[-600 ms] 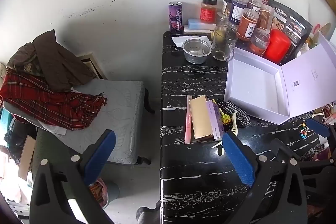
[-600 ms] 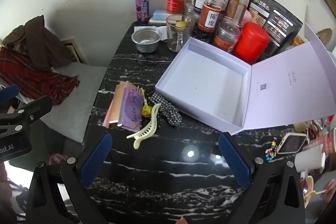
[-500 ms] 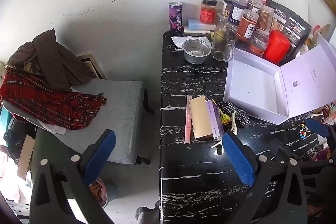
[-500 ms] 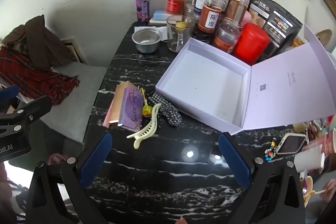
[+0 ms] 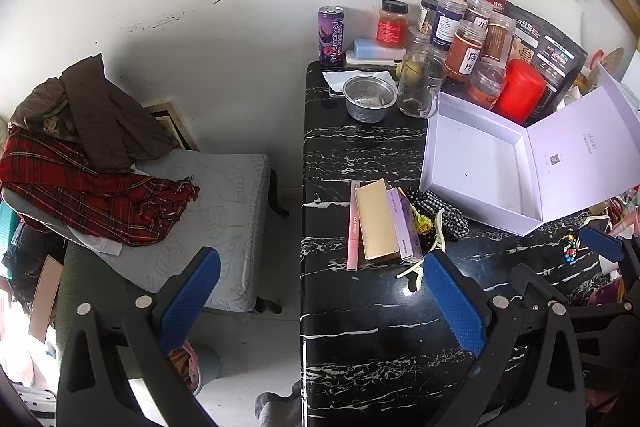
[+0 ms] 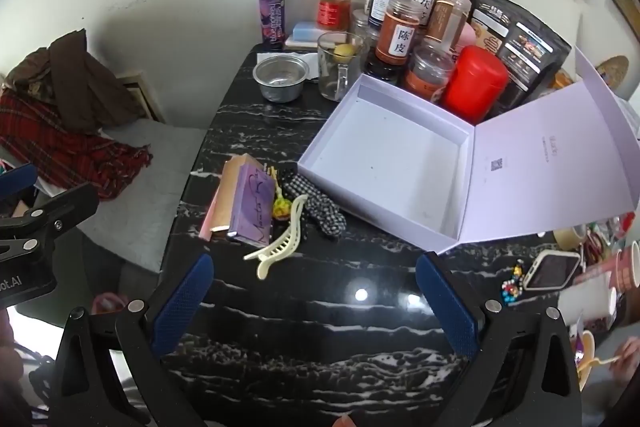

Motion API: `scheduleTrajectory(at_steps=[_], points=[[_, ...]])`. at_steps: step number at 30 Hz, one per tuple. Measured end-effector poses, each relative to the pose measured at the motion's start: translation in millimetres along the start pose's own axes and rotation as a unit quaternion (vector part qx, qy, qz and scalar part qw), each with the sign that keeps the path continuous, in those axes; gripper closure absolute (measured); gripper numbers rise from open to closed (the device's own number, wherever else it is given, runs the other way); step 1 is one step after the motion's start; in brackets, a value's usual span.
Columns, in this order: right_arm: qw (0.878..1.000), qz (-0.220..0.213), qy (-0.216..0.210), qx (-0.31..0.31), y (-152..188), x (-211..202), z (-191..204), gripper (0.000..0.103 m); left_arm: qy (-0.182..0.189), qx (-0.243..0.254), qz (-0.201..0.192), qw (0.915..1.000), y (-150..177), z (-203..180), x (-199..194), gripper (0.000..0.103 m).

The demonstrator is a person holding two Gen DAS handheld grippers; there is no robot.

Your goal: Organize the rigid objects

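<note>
On table (image 6: 320, 307), beside empty box (image 6: 384, 163): gold box (image 5: 376, 219), purple box (image 6: 252, 203), clip (image 6: 280, 239). Both grippers' fingers (image 6: 180, 303) wide open, holding nothing. Best taken 1 at a time, squarely across narrow sides.

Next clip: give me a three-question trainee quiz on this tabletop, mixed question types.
1. True or false: the white box is empty with its lid open.
2. Which item lies nearest the right hand-held gripper? A) steel bowl B) cream hair clip C) red canister
3. Fill in: both hand-held grippers, the left one included, are ____ and hold nothing.

Key: 1 true; 2 B; 3 open.
</note>
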State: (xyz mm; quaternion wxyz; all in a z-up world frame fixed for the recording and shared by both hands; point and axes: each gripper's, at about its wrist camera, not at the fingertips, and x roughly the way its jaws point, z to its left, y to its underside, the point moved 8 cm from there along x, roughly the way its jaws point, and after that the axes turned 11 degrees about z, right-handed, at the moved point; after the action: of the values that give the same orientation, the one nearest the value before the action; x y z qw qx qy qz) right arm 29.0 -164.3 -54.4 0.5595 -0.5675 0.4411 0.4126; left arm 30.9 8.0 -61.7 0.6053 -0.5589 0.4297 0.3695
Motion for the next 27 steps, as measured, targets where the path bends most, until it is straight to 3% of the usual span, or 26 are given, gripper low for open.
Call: scheduleTrajectory(at_steps=[2, 27], points=[[1.000, -0.006, 0.005, -0.005, 14.4, 7.7, 6.3, 0.000, 0.002, 0.000, 0.000, 1.0000, 0.4, -0.4, -1.4, 0.000], [1.000, -0.011, 0.003, -0.007, 19.3, 4.1, 6.7, 0.000, 0.004, -0.006, 0.001, 1.0000, 6.1, 1.2, -2.4, 0.000]])
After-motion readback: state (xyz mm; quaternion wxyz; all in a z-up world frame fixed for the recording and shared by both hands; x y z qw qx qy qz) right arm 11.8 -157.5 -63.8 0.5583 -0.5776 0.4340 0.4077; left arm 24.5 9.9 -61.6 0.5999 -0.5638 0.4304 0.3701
